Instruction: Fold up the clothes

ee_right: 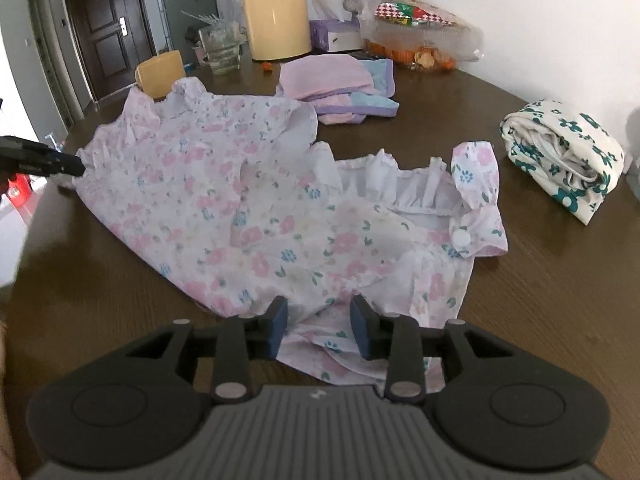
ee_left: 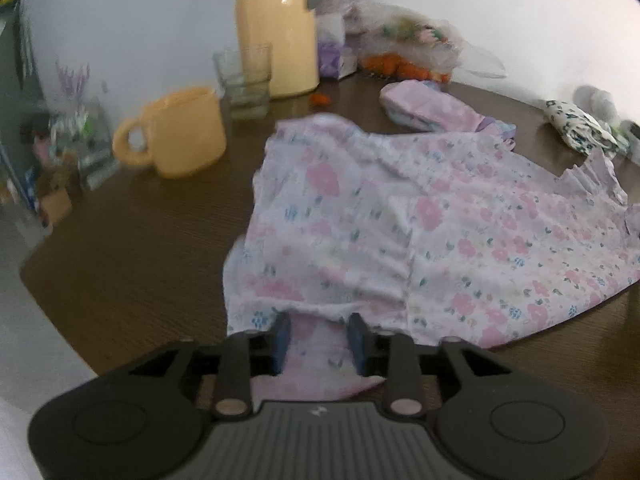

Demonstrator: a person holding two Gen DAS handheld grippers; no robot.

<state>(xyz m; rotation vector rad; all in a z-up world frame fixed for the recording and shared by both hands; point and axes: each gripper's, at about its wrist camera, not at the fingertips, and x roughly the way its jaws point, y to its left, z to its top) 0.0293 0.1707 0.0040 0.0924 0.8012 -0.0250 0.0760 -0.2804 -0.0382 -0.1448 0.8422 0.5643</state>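
A white dress with pink flowers (ee_right: 256,216) lies spread and rumpled on the brown table (ee_right: 540,300). Its ruffled collar and short sleeve (ee_right: 476,184) point right in the right wrist view. My right gripper (ee_right: 320,304) is open at the dress's near edge, and cloth lies between its blue pads (ee_right: 278,326). My left gripper (ee_left: 320,320) is open at the hem end, with a fold of the dress (ee_left: 400,220) between its fingers. That left gripper (ee_right: 74,168) also shows in the right wrist view, touching the hem at the far left.
A folded pink and purple garment (ee_right: 340,84) and a rolled white cloth with green flowers (ee_right: 560,152) lie beyond the dress. A yellow mug (ee_left: 180,132), a glass (ee_left: 244,80), a yellow jug (ee_left: 276,28) and a snack bag (ee_right: 420,36) stand along the wall.
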